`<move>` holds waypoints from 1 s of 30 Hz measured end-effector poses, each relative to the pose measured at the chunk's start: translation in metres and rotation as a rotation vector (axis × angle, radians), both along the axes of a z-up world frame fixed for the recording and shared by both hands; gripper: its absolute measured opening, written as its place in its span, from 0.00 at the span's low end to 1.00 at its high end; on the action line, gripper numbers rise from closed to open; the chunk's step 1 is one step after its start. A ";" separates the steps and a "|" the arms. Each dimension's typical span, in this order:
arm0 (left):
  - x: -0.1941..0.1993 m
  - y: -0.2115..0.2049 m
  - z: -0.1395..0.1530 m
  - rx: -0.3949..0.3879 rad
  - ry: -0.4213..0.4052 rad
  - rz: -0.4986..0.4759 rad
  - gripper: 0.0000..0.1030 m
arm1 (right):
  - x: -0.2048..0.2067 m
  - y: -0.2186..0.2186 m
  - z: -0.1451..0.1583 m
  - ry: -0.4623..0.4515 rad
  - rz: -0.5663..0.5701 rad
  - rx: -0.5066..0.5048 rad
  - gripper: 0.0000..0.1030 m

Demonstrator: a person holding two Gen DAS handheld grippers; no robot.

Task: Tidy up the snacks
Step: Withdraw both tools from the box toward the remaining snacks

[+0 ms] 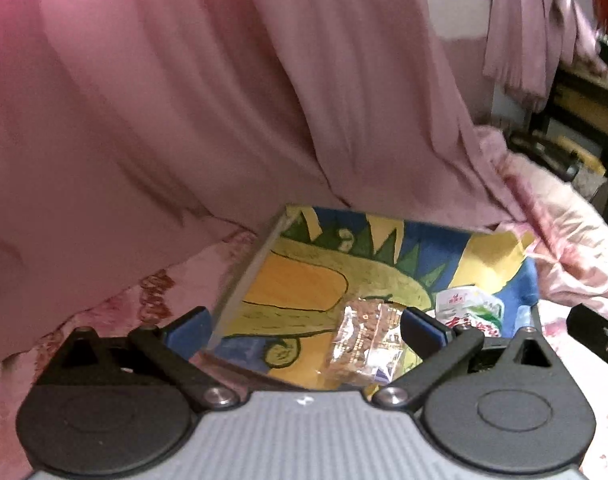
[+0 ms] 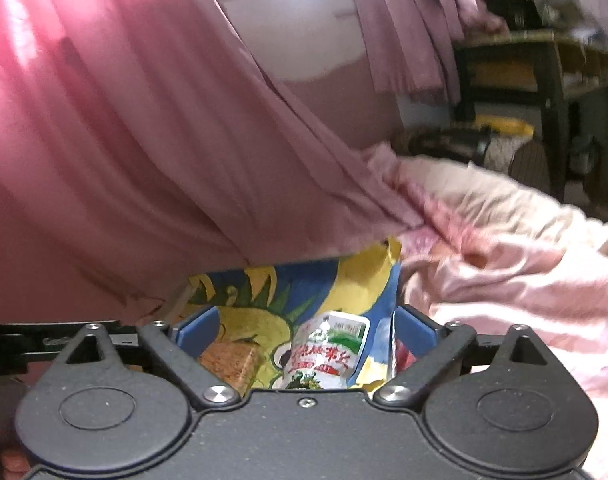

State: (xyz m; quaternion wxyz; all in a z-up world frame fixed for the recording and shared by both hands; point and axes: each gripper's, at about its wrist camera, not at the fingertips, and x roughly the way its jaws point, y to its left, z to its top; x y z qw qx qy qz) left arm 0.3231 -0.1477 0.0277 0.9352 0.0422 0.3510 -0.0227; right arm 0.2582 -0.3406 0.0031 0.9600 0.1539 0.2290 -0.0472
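The snacks, two sealed packets, lie inside a box (image 1: 240, 280) with clear walls and a bright cartoon-printed bottom, which sits on a pink bedspread (image 1: 576, 256) under a hanging pink curtain (image 1: 184, 100). The clear packet of brown pieces (image 1: 364, 344) lies near the box's near edge, its long axis running from that edge toward the far wall, slightly tilted. The white-and-green packet with red print (image 2: 328, 356) lies just beside it, toward the box's right wall, long axis also running roughly front to back, its sealed end pointing at the far wall.

The left gripper (image 1: 304, 320) is spread wide with nothing between its blue pads; the clear packet shows below, not pinched. The right gripper (image 2: 304, 328) is likewise wide apart and empty over the white-and-green packet.

Risks, as I judge them: the box rests on soft bedding, so a push on its wall could tip or slide it. The slick packets may slip if pinched at a corner. The curtain hangs close to the far wall and could snag a finger.
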 end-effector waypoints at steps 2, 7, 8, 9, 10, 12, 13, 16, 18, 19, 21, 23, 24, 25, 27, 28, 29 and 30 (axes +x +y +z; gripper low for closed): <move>-0.018 0.008 0.006 -0.013 -0.042 -0.002 0.99 | -0.016 0.003 0.007 -0.026 -0.005 -0.020 0.94; -0.061 0.029 0.017 -0.049 -0.123 0.001 0.99 | -0.055 0.015 0.019 -0.071 0.021 -0.063 0.97; -0.069 0.032 0.019 -0.057 -0.133 0.002 0.99 | -0.064 0.018 0.021 -0.078 0.026 -0.074 0.97; -0.078 0.036 0.020 -0.063 -0.143 0.001 0.99 | -0.071 0.022 0.022 -0.084 0.031 -0.083 0.97; -0.086 0.039 0.021 -0.067 -0.153 -0.001 0.99 | -0.078 0.025 0.023 -0.089 0.037 -0.092 0.98; -0.103 0.047 0.023 -0.070 -0.171 -0.004 0.99 | -0.090 0.033 0.026 -0.095 0.050 -0.110 0.98; -0.112 0.052 0.023 -0.071 -0.178 -0.002 0.99 | -0.095 0.037 0.027 -0.096 0.054 -0.116 0.98; -0.135 0.064 0.023 -0.076 -0.190 -0.003 1.00 | -0.111 0.047 0.028 -0.097 0.078 -0.128 0.98; -0.149 0.072 0.022 -0.074 -0.191 -0.003 1.00 | -0.123 0.055 0.028 -0.101 0.094 -0.144 0.99; -0.155 0.076 0.021 -0.073 -0.190 -0.004 1.00 | -0.129 0.058 0.028 -0.101 0.103 -0.153 0.99; -0.169 0.083 0.018 -0.069 -0.189 -0.001 1.00 | -0.140 0.066 0.027 -0.097 0.116 -0.166 0.99; -0.180 0.090 0.014 -0.065 -0.186 -0.001 1.00 | -0.150 0.072 0.026 -0.085 0.126 -0.177 0.99; -0.186 0.093 0.011 -0.063 -0.185 0.000 1.00 | -0.155 0.074 0.024 -0.076 0.128 -0.181 0.99; -0.191 0.096 0.008 -0.061 -0.182 0.000 1.00 | -0.160 0.077 0.022 -0.066 0.131 -0.184 0.99; -0.203 0.101 0.002 -0.058 -0.173 -0.005 1.00 | -0.169 0.080 0.018 -0.035 0.133 -0.186 0.99; -0.207 0.102 -0.002 -0.056 -0.169 -0.008 1.00 | -0.172 0.081 0.016 -0.014 0.131 -0.186 0.99; -0.212 0.104 -0.005 -0.053 -0.168 -0.011 1.00 | -0.176 0.083 0.013 0.011 0.124 -0.184 0.99; -0.218 0.106 -0.009 -0.051 -0.169 -0.017 1.00 | -0.179 0.084 0.010 0.034 0.115 -0.176 0.99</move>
